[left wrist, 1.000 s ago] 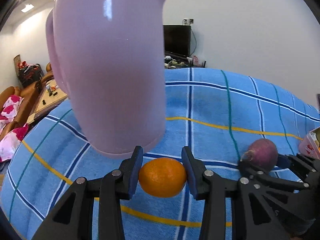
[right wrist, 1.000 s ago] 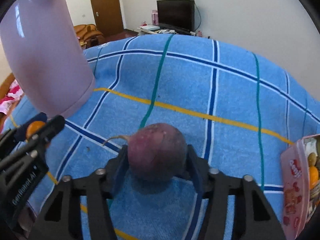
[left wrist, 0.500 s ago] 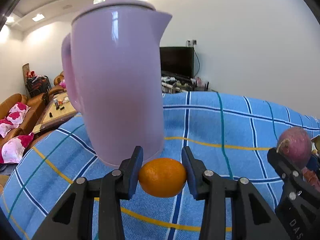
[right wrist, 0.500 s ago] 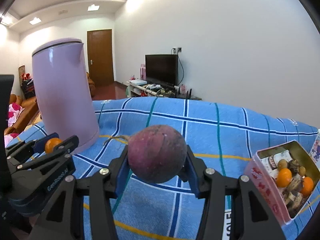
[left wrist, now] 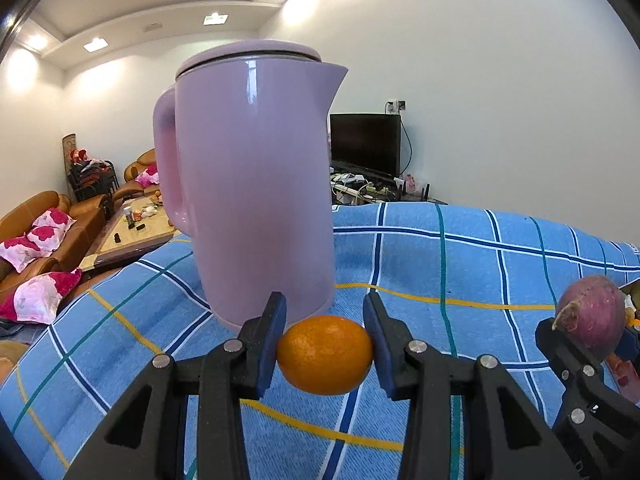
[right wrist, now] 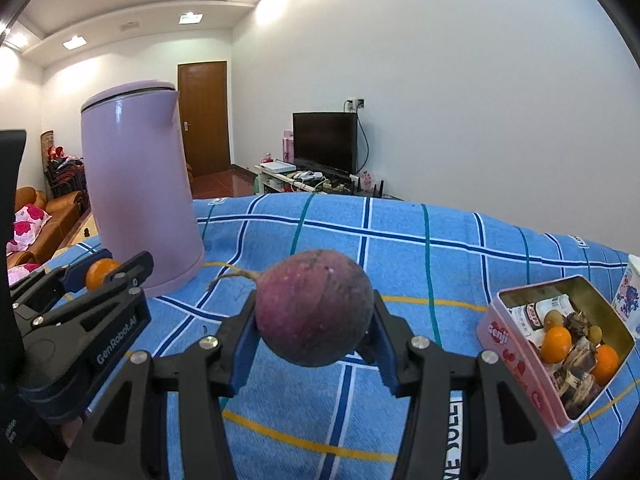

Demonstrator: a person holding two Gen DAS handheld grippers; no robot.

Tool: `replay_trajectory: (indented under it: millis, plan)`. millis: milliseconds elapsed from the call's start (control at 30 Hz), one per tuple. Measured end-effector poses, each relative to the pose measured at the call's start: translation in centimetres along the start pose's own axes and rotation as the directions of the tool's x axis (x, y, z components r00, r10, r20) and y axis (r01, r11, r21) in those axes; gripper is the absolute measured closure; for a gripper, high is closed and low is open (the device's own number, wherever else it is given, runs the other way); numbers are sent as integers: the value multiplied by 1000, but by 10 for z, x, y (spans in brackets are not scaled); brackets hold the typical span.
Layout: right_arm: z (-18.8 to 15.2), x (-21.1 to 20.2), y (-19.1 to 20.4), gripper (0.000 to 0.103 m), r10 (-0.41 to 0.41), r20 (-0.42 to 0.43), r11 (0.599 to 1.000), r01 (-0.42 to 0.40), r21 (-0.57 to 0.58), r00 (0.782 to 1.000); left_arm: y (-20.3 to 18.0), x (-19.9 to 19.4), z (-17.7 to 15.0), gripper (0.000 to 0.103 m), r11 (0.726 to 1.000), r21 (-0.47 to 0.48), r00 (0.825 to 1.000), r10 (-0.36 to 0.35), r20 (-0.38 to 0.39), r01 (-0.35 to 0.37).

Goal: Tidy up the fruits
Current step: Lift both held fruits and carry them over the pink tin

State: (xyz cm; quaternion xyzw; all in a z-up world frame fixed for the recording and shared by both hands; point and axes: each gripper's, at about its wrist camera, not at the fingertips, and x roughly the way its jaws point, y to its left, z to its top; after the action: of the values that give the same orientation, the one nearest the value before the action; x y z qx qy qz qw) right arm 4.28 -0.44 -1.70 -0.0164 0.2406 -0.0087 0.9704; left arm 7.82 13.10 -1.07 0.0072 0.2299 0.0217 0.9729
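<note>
My left tongs [left wrist: 325, 344] are clamped on an orange [left wrist: 325, 354], one blue pad against each end, holding it clear above the blue checked cloth [left wrist: 440, 256] on the table. Just ahead of them stands a lilac kettle [left wrist: 256, 184], upright, lid on. My right tongs [right wrist: 314, 320] are clamped on a round purple root [right wrist: 314, 306], its thin tail pointing left toward the kettle, and it too hangs above the cloth. To the right of these tongs an open pink tin [right wrist: 520, 356] sits on the cloth, holding small oranges [right wrist: 556, 342] among wrapped sweets.
</note>
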Motion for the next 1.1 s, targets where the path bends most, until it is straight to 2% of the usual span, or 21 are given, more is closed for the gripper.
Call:
replay_trajectory:
  millis: [633, 1100]
  plan:
    - [-12, -25, -14, 50, -21, 16, 1000, 21, -17, 1000, -22, -24, -9, 61, 999, 29, 1000, -17, 12, 17]
    - [-22, -45, -37, 50, -40, 31, 999, 41, -30, 999, -49, -37, -18, 61, 995, 71, 997, -71, -20, 72]
